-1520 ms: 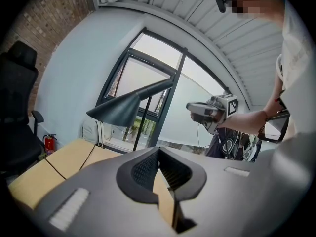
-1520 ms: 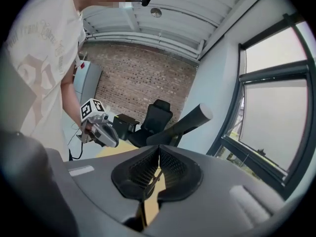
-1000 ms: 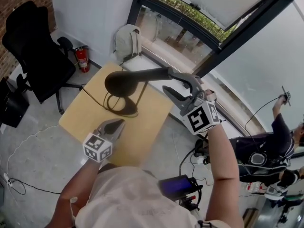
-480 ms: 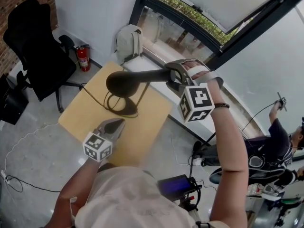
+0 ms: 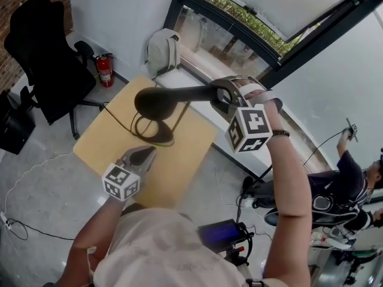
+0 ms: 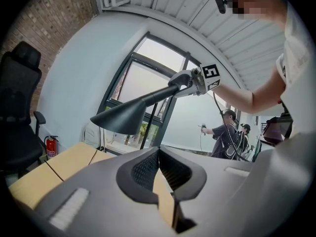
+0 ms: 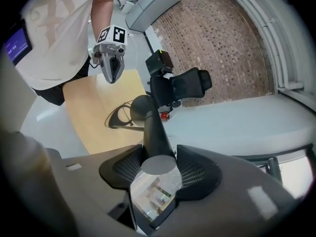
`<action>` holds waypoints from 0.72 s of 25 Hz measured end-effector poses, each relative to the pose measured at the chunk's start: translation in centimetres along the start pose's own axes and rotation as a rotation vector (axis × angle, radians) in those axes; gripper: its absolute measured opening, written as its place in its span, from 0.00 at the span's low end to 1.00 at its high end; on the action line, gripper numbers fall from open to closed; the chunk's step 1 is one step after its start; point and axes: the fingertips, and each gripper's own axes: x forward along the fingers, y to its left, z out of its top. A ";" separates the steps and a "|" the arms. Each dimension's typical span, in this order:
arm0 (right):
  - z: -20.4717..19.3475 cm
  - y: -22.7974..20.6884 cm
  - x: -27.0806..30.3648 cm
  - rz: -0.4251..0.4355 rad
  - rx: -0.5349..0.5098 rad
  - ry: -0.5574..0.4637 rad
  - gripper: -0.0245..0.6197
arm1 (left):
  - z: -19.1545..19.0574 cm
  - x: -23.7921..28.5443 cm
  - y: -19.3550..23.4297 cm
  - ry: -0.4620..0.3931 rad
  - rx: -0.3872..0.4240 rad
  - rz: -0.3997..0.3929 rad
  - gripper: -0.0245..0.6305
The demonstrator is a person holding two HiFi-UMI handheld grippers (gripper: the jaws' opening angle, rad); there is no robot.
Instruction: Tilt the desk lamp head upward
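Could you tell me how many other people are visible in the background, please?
2: a person in a dark shirt with one arm raised, near the pale wall, and a second person right beside them. Others may be hidden.

The right tongs have rolled and swung in, closing on the narrow end of the lamp head.

The near half of the counter lies bare and open to approach from the front. Farther back the lamp base and looped cable occupy it, the lamp head overhanging both. The window frame closes off the far side.
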 end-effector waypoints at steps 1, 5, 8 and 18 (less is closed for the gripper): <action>0.0 0.0 0.0 -0.010 0.000 -0.002 0.40 | 0.0 0.1 0.0 0.001 0.002 -0.003 0.04; -0.1 0.2 0.0 -0.037 -0.005 -0.005 0.40 | 0.2 0.4 -0.3 0.006 0.013 -0.008 0.04; -0.2 0.2 0.0 -0.049 0.003 -0.007 0.40 | 0.4 0.6 -0.3 0.010 0.018 -0.009 0.04; -0.5 0.7 0.1 -0.137 0.100 -0.039 0.40 | 1.6 0.8 0.8 0.003 0.024 0.010 0.04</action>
